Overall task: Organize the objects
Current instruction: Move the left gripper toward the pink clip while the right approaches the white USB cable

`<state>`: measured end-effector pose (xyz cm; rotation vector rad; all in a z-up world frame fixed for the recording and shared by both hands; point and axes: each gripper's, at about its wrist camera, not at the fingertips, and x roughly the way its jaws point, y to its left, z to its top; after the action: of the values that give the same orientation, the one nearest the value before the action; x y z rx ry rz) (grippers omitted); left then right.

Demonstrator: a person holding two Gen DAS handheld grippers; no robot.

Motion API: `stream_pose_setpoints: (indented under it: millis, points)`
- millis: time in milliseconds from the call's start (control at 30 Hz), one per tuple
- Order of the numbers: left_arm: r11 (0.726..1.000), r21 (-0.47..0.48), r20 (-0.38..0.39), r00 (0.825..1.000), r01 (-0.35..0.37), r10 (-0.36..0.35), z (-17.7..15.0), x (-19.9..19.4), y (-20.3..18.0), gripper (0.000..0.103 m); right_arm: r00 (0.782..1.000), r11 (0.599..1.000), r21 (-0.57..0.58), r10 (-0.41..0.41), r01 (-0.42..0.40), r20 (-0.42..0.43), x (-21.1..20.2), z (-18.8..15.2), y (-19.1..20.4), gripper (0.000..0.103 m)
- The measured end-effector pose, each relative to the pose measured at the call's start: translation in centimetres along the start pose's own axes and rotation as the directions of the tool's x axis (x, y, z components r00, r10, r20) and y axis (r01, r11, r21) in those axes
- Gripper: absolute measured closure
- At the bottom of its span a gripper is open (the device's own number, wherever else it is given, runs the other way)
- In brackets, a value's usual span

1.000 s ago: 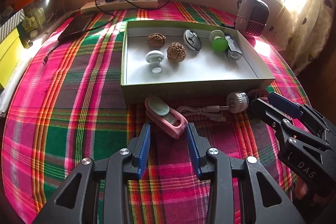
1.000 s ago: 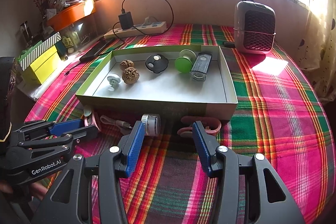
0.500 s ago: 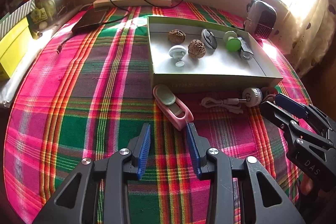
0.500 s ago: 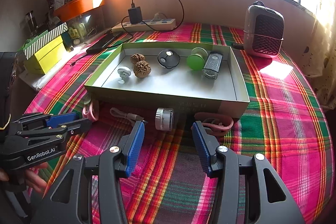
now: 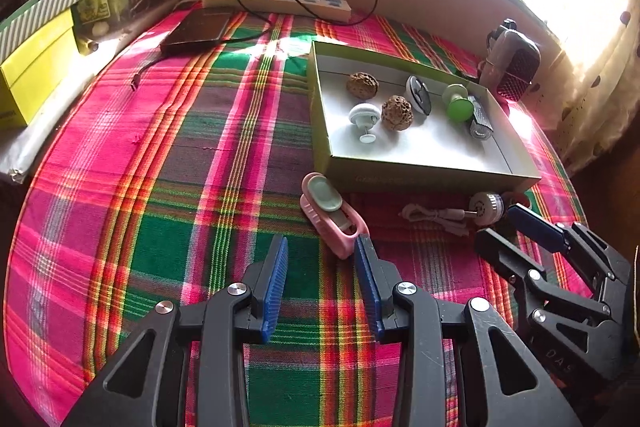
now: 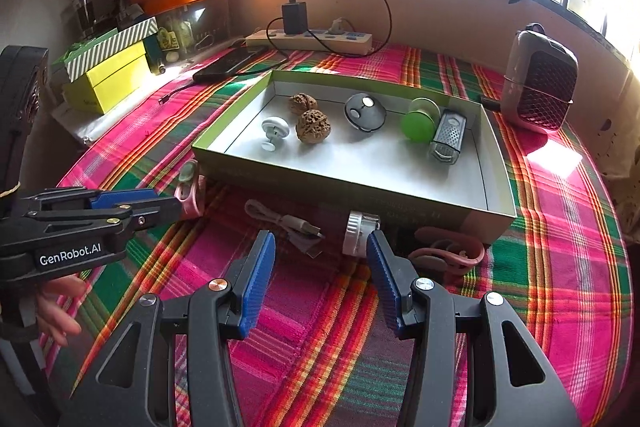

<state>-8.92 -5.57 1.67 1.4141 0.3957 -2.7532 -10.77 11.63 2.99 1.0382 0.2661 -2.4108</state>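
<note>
A green-walled box [image 5: 424, 175] [image 6: 360, 187] on the plaid cloth holds two walnuts [image 6: 313, 127], a white knob [image 6: 274, 130], a dark round disc [image 6: 365, 111], a green spool [image 6: 418, 125] and a small grater [image 6: 447, 137]. In front of the box lie a pink case [image 5: 332, 215] [image 6: 189, 189], a white cable [image 5: 434, 217] [image 6: 282, 221], a silver round cap [image 5: 486, 207] [image 6: 360, 233] and a pink loop [image 6: 444, 253]. My left gripper [image 5: 322, 259] is open, its right finger beside the pink case's near end. My right gripper [image 6: 320, 251] is open, just short of the cable and cap.
A small heater [image 6: 540, 87] stands right of the box. A power strip with charger [image 6: 308, 37] lies at the back wall, a dark tablet [image 5: 196, 29] in front of it. Yellow and striped boxes [image 6: 108, 67] are stacked at the left edge.
Both grippers have pulled back from the box and drifted left. The box and the loose items now sit farther away. Both stay open. Nothing was picked up.
</note>
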Motion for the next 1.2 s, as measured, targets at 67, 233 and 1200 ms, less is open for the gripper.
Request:
stream_pose_setpoints:
  millis: [67, 233, 1200]
  points:
    - [1.0, 0.006, 0.016, 1.0, 0.003, -0.003, 0.3, -0.2, -0.5, 0.07, 1.0, 1.0, -0.019, 0.008, -0.008, -0.004, 0.2, 0.1, 0.3, 0.054]
    - [1.0, 0.015, 0.024, 1.0, 0.005, -0.006, 0.9, -0.1, -1.3, 0.07, 0.999, 0.997, -0.07, 0.018, -0.02, -0.026, 1.0, 0.2, 1.0, 0.054]
    - [0.997, 0.022, -0.01, 0.997, -0.077, 0.077, 0.6, 1.2, 1.1, 0.07, 0.998, 0.988, -0.152, 0.027, -0.036, -0.056, 2.6, 1.1, 2.3, 0.054]
